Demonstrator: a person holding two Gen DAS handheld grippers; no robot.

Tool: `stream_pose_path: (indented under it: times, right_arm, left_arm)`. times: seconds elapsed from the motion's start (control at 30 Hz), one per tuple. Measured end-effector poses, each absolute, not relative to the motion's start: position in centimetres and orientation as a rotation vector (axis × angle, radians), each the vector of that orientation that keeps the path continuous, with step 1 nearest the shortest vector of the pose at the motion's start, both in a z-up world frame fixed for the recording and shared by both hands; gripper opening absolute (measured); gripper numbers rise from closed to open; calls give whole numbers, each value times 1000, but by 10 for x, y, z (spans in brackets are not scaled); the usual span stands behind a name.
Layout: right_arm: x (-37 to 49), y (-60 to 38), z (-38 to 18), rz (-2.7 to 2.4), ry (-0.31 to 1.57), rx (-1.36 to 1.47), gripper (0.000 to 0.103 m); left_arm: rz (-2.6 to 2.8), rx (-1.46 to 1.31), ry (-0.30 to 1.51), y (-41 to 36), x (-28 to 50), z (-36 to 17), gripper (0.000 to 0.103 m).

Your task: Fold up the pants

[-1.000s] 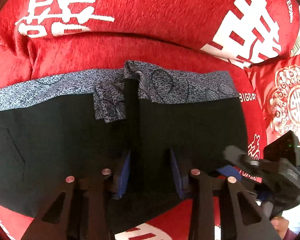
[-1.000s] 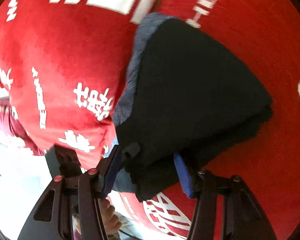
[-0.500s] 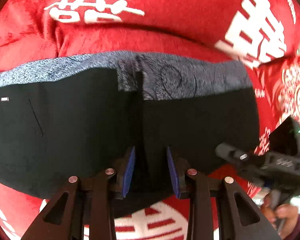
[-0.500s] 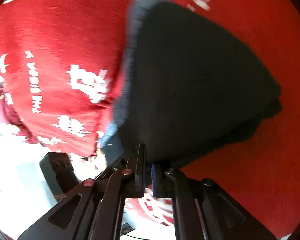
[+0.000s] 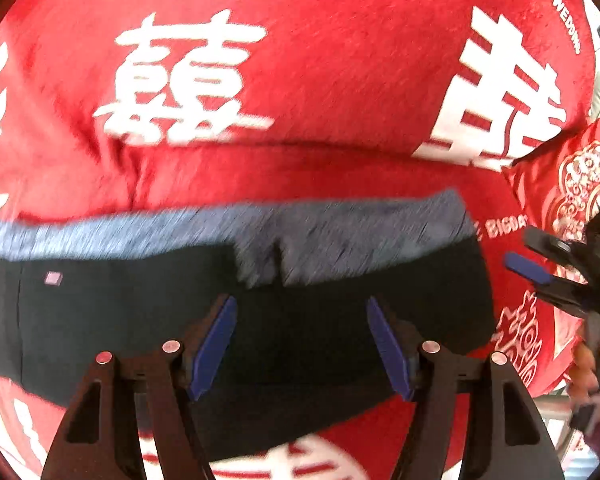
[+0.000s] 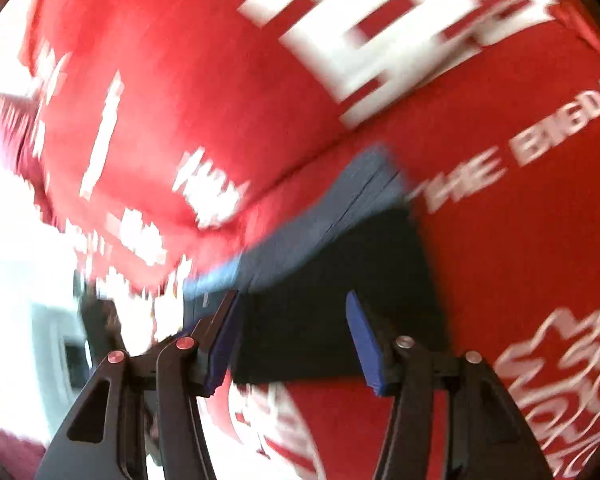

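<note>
The black pants (image 5: 140, 320) with a blue-grey patterned waistband (image 5: 340, 236) lie folded flat on the red cover. My left gripper (image 5: 300, 348) is open and empty, its blue pads above the near edge of the pants. In the right wrist view the pants (image 6: 332, 300) show as a dark folded block with the waistband (image 6: 340, 208) behind. My right gripper (image 6: 292, 340) is open and empty, just above the pants' end. It also shows at the right edge of the left wrist view (image 5: 548, 276), apart from the pants.
The red cover (image 5: 300, 80) with large white characters spreads under everything and rises behind the pants. A red embroidered cushion (image 5: 580, 184) lies at the right. A bright floor area (image 6: 20, 280) shows past the cover's left edge in the right wrist view.
Both grippers have let go of the pants and opened wide. They have pulled back; the pants now lie flat, with the waistband flap smoothed down.
</note>
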State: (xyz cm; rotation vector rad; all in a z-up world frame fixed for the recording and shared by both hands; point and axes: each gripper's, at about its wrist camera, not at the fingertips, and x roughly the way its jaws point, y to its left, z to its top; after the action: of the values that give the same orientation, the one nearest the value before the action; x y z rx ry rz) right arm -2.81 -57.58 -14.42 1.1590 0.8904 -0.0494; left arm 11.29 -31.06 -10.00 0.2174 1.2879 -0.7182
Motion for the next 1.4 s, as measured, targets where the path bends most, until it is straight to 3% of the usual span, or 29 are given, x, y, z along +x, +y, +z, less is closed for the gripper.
stream_pose_path:
  times: [0.1,0.2,0.27,0.33,0.5,0.63,0.73,1.03,1.4]
  right_arm:
    - [-9,-610,-182,-91,919,1235,57]
    - [14,-612,-211,-3,978,1289,43]
    - [27,-609,-220,45,1000,1310,40]
    - [33,-606,-221,75,1009,1330,33]
    - [42,-593,-191,110,1054,1154,32]
    - [71,-570,-191,-46,1199,814,34]
    - [79,-553,-183,-144,1202,624,57]
    - [29,-546,-138,-132,1173,647,59]
    - [11,-498,-134,19,1174,615,59]
  left_arm:
    - [-749,217,1295,-342,117,-108,68]
    - [-753,248,1310,-361,118,-122,68]
    - [-722,276,1336,-367,120,-137,68]
    - [-703,262,1368,-362,121,-146,68]
    - [-720,320,1350,-349,107,-147,68]
    - [-717,399,1308,-350,93,-151,68]
    - [-716,381,1302,-348,93,-152,68]
    - [-592,337,1362,-308,95,-137,68]
    - [-375,342,1388,-270,76,-124,68]
